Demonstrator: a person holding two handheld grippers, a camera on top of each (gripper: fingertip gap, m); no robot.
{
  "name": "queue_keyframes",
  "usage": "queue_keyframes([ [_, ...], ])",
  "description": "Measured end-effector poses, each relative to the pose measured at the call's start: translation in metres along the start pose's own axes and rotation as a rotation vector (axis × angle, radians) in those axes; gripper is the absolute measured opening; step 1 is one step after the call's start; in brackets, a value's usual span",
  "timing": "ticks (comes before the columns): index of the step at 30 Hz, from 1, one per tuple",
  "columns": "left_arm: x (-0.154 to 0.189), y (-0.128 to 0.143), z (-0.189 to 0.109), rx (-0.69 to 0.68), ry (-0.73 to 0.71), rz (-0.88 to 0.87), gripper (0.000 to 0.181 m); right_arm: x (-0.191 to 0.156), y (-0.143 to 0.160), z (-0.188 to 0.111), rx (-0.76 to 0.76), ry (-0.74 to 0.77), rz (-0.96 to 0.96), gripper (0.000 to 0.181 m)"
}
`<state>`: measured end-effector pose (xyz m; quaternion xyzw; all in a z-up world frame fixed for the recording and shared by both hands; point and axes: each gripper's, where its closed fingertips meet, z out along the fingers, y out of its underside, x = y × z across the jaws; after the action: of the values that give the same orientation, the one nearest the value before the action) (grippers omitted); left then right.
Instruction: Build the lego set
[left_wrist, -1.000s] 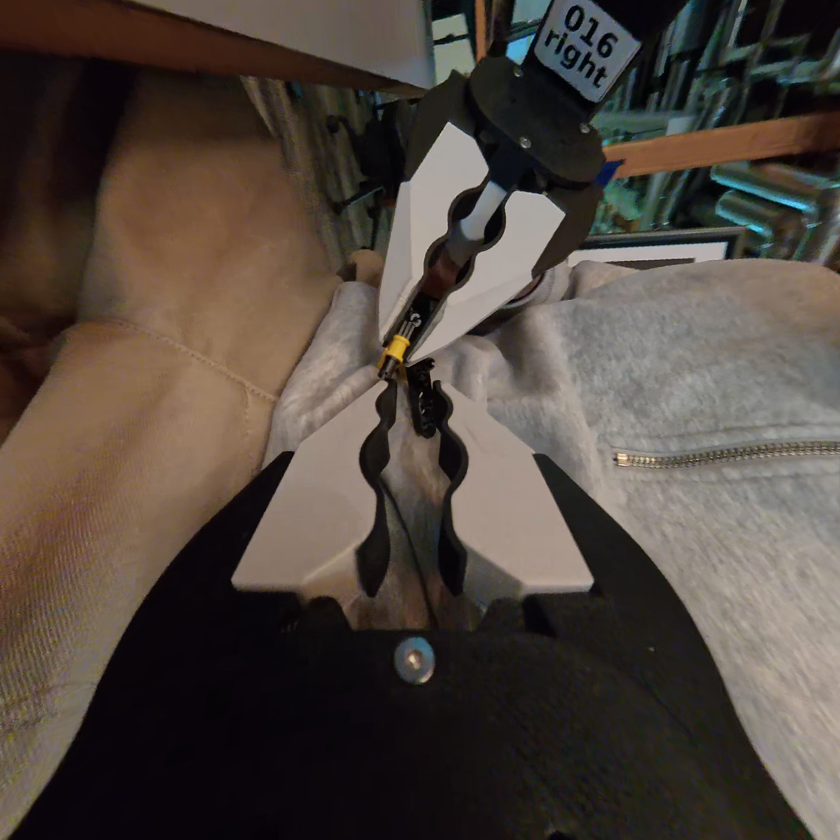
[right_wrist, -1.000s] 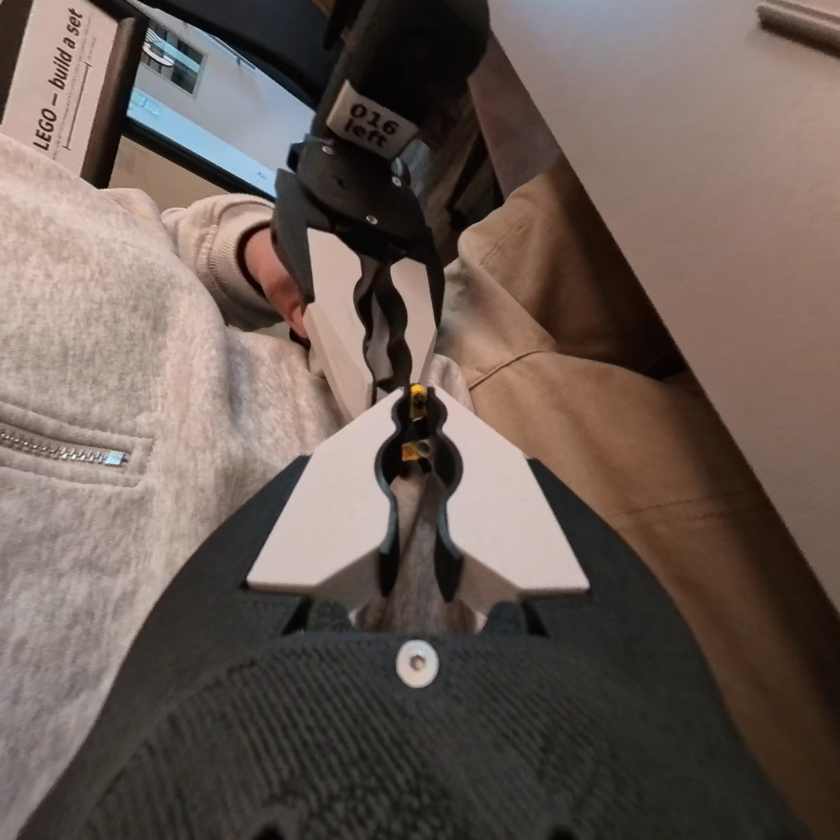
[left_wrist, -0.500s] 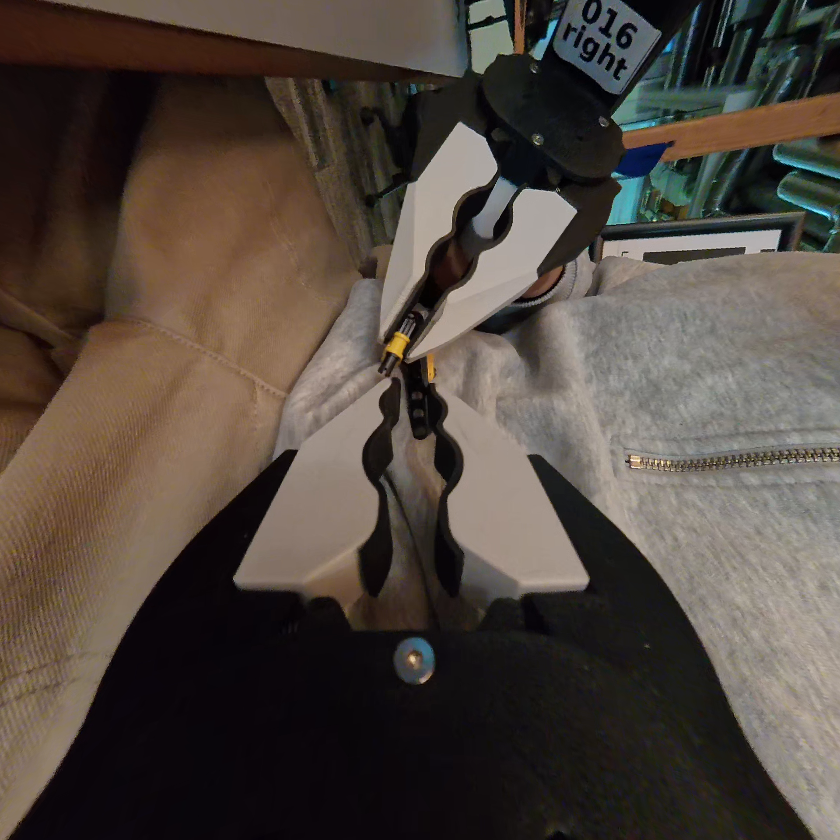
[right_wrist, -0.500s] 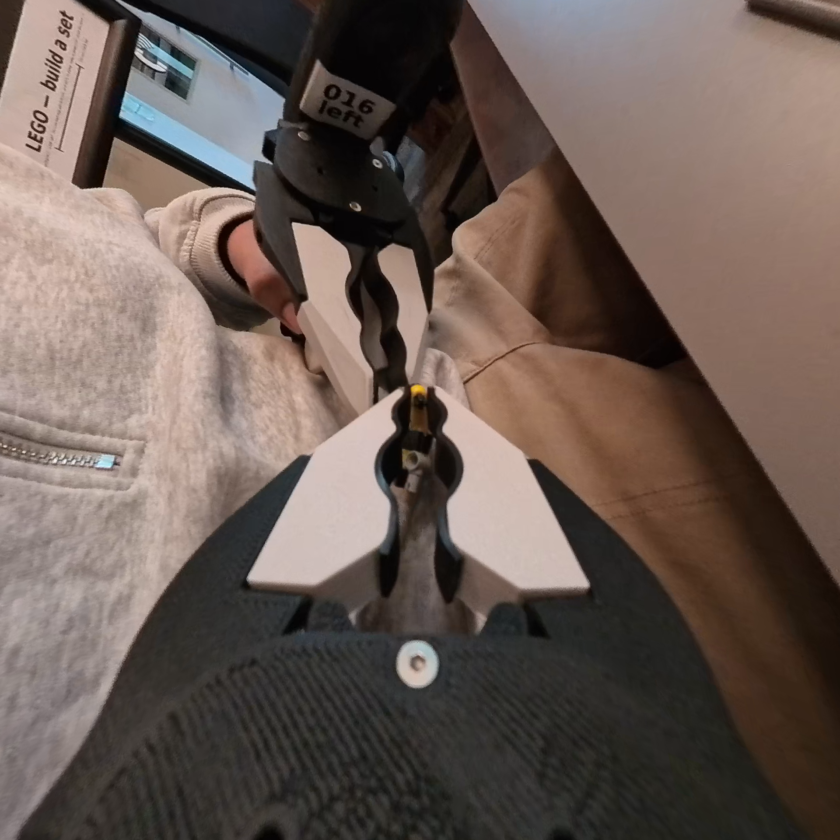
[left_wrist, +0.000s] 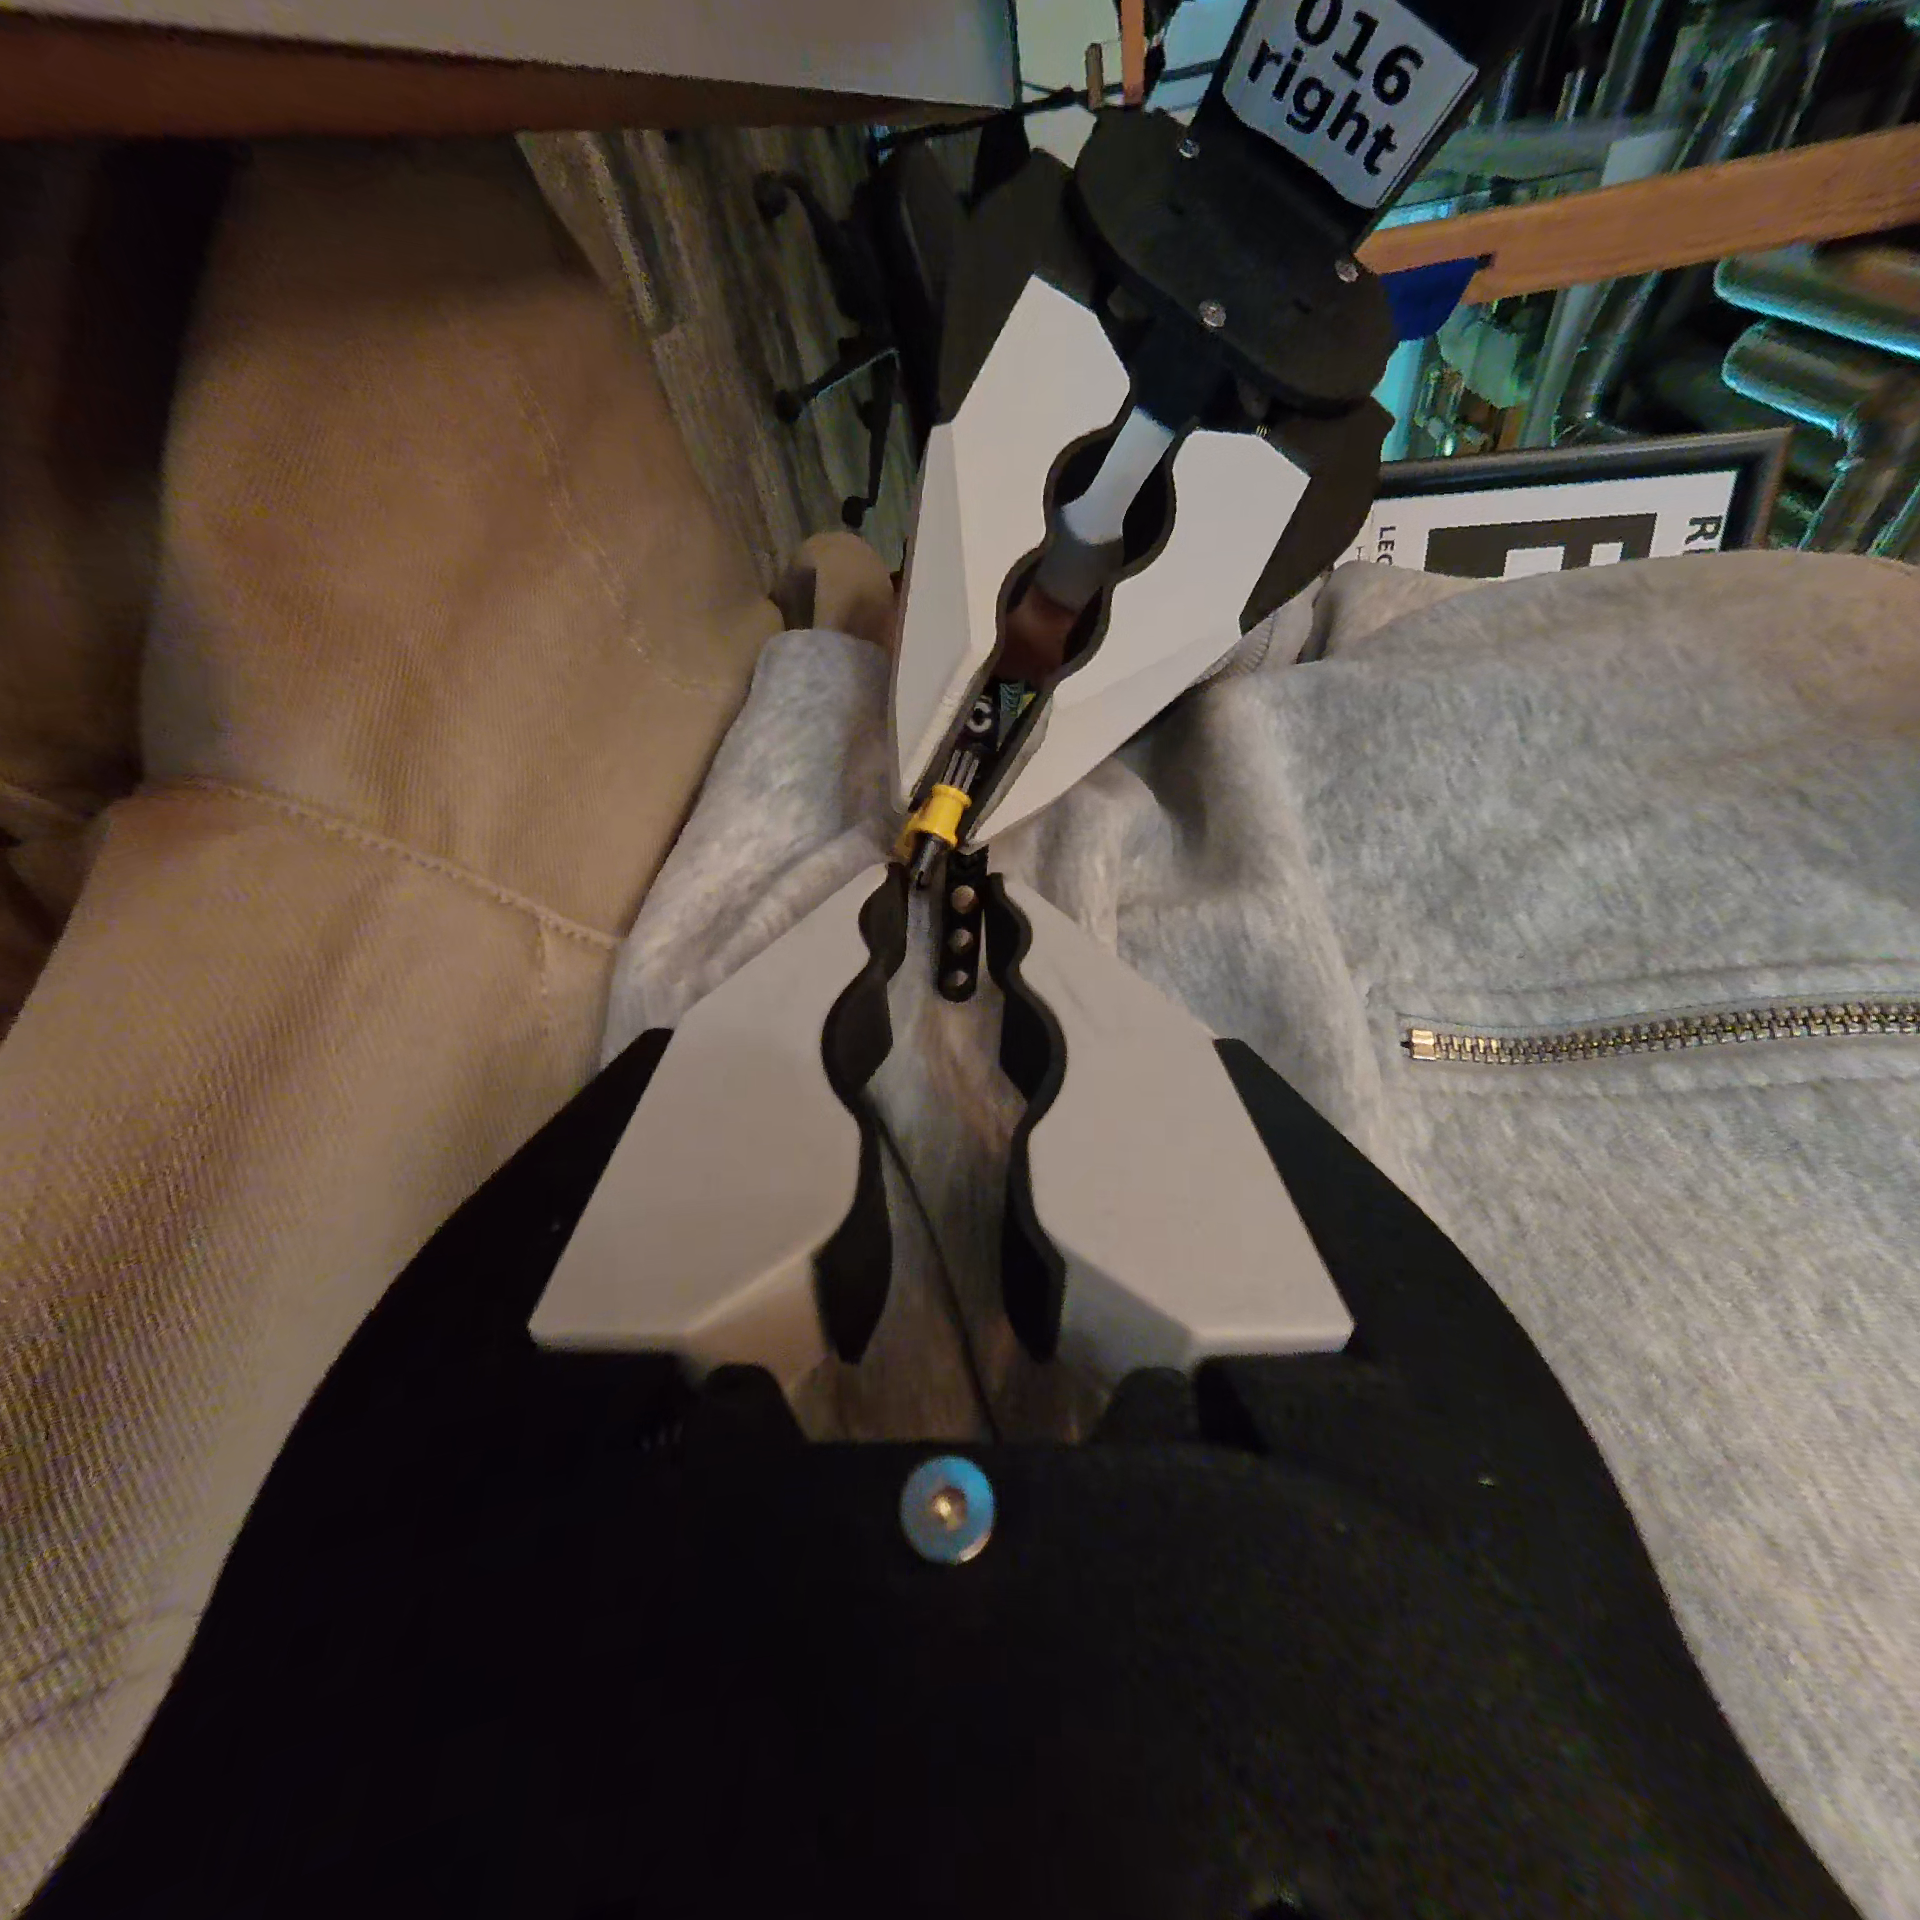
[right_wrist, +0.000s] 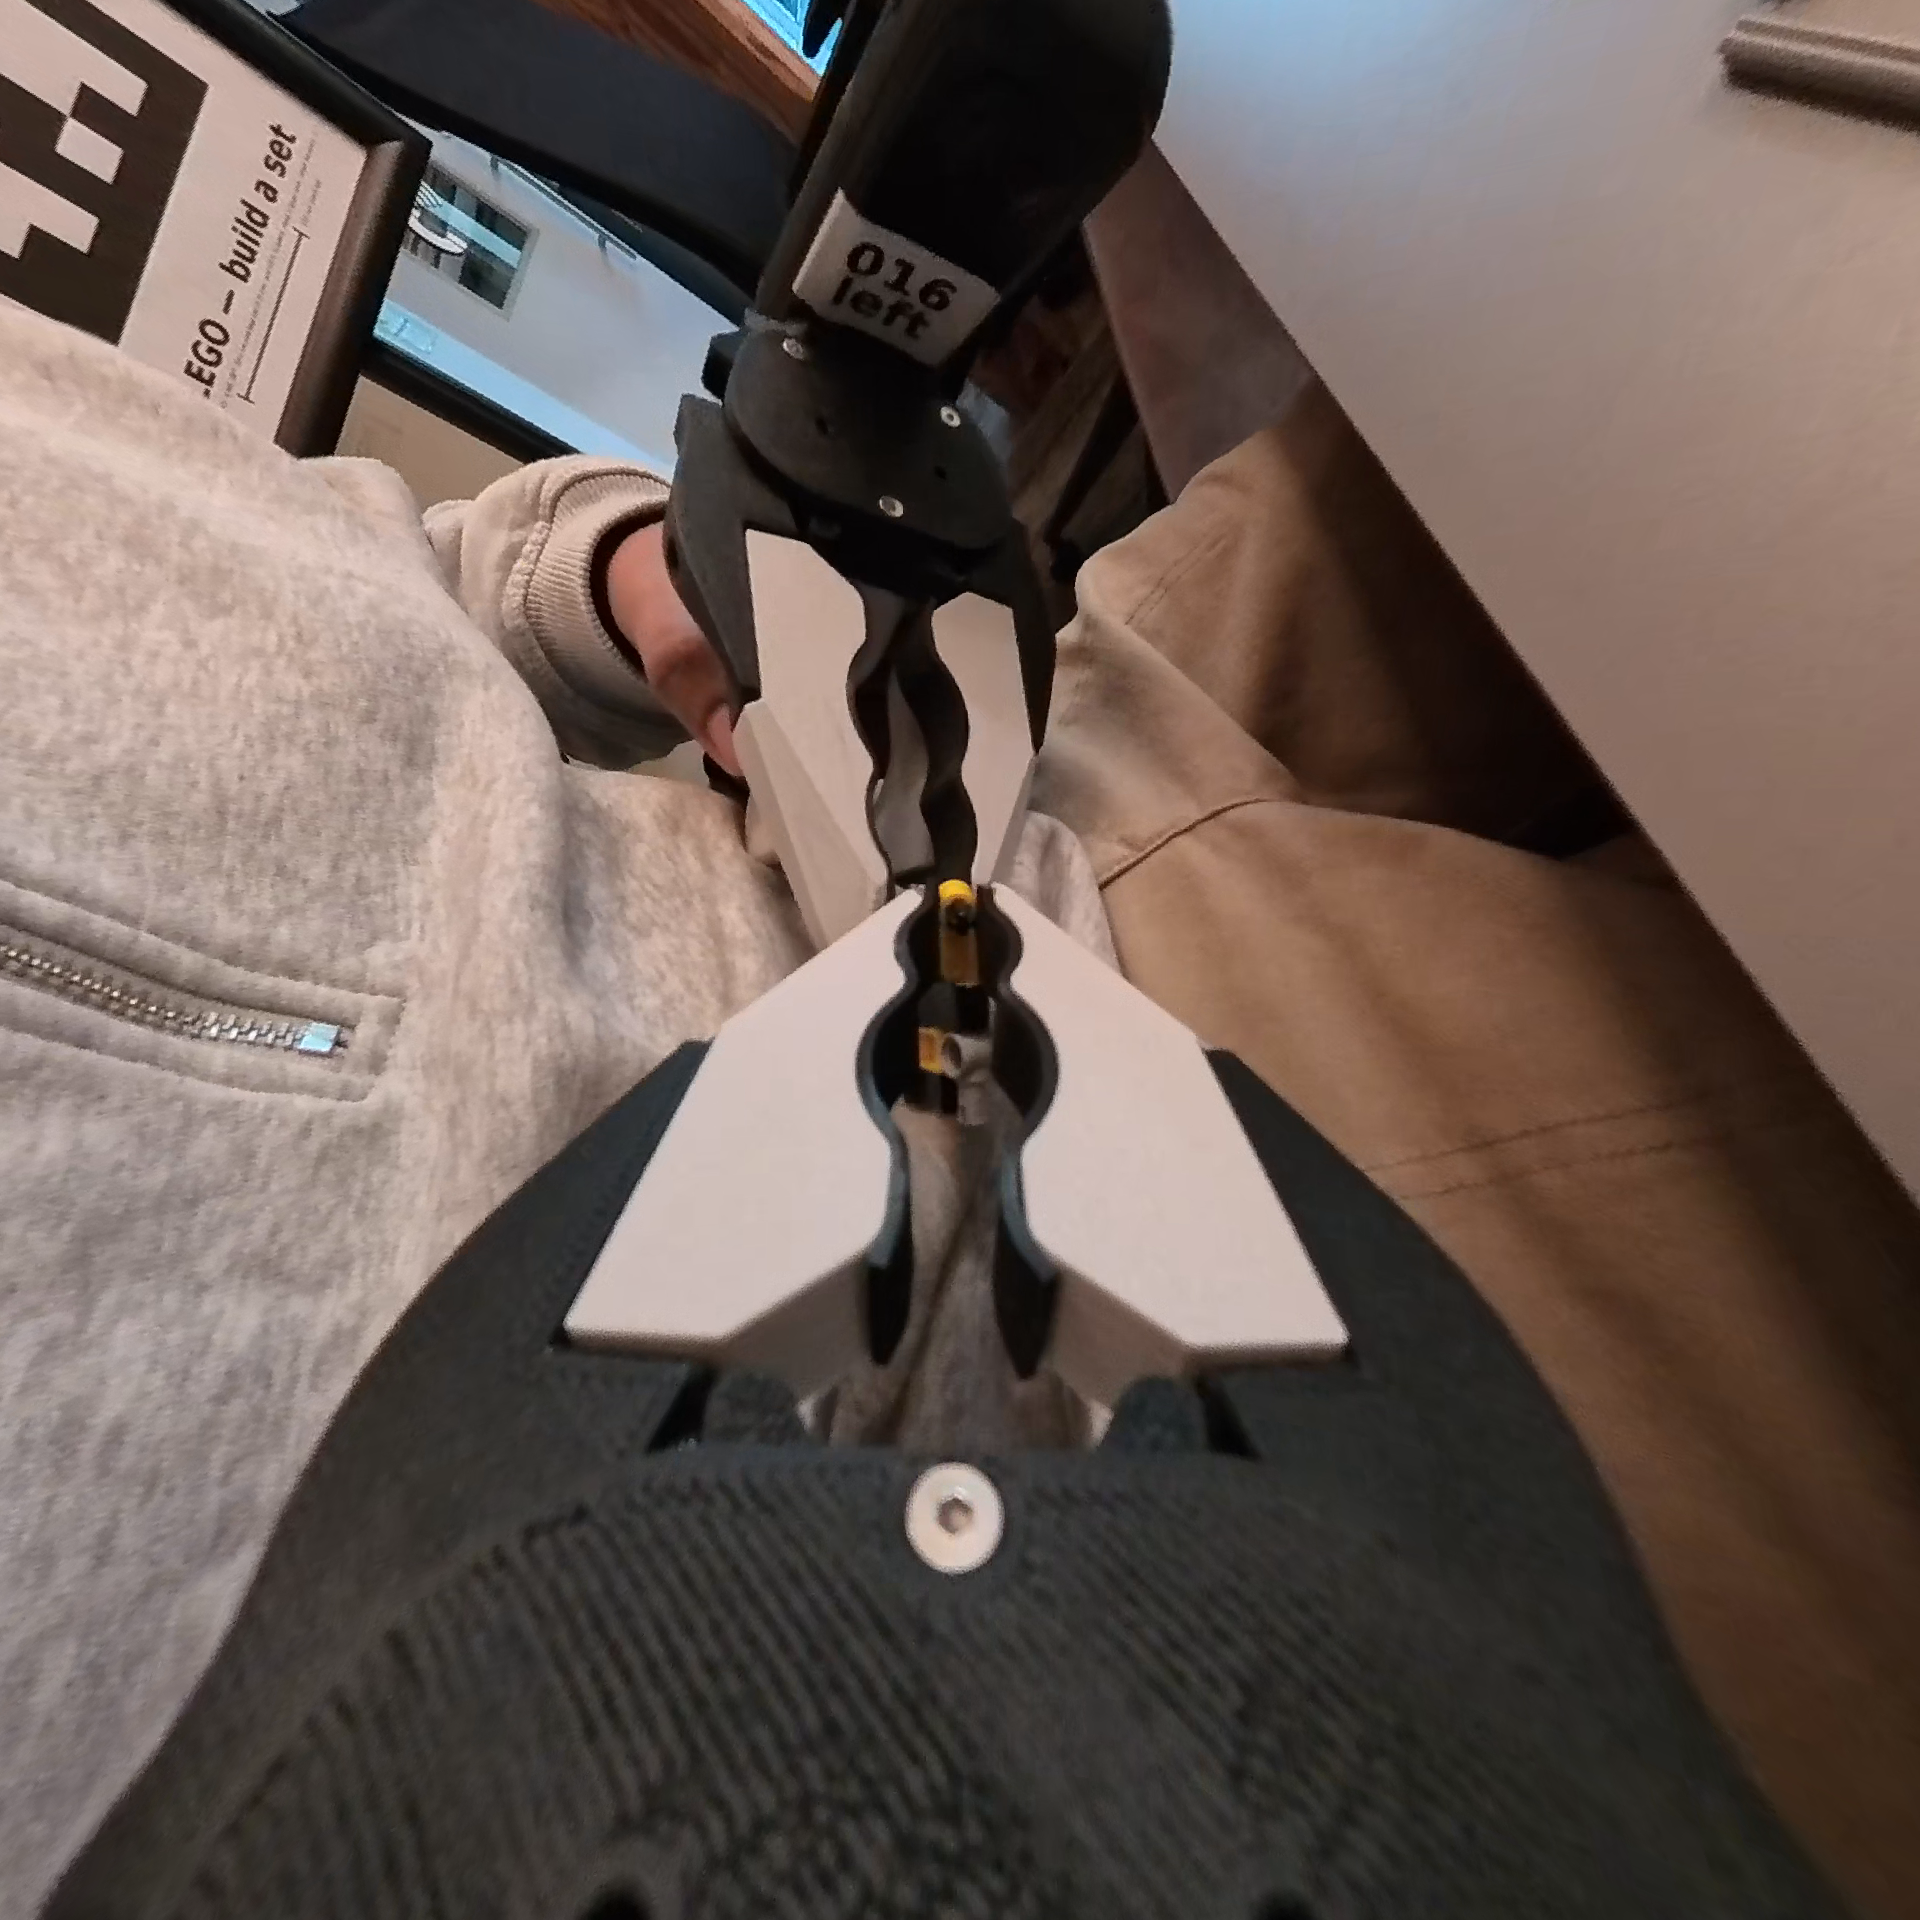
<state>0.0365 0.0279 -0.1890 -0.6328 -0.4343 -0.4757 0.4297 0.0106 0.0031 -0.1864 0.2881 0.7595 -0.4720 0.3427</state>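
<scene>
My left gripper (left_wrist: 940, 899) is closed on a thin black beam with round holes (left_wrist: 961, 940); the beam is clamped between the fingertips and lies along the gap between the fingers. My right gripper (right_wrist: 951, 899) is closed on a small assembly (right_wrist: 951, 997) of black, yellow and grey parts, which sits between its wavy inner pads. A yellow bush on a black axle (left_wrist: 933, 831) projects from the tips of the right gripper. In the left wrist view the right gripper (left_wrist: 940, 842) points down toward my own tips, and the axle end is just beside the top end of the black beam; I cannot tell whether the two parts touch. In the right wrist view the left gripper (right_wrist: 940, 868) comes in from above and its tips meet the right gripper's tips at the yellow bush (right_wrist: 954, 896).

Both grippers are held above a lap. A grey fleece jacket with a metal zip (left_wrist: 1662, 1039) lies on one side and tan trousers (left_wrist: 312, 935) on the other. A hand (right_wrist: 686, 665) in a grey cuff is visible behind the left gripper. A framed printed sheet (right_wrist: 208, 187) stands in the background.
</scene>
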Motion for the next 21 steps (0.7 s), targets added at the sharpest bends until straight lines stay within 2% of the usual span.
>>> queue_keyframes([
  [10,0.003,-0.002,-0.001,0.003,0.04,-0.006,0.008,-0.001,-0.004,-0.001,0.02,-0.006,-0.003,0.005],
  [16,-0.001,0.002,-0.005,0.017,0.07,-0.039,0.007,0.006,-0.031,-0.02,0.124,0.044,-0.043,0.005],
  [21,-0.003,0.007,-0.012,0.024,0.083,-0.055,0.007,0.013,-0.019,-0.025,0.066,0.069,-0.011,0.005],
])
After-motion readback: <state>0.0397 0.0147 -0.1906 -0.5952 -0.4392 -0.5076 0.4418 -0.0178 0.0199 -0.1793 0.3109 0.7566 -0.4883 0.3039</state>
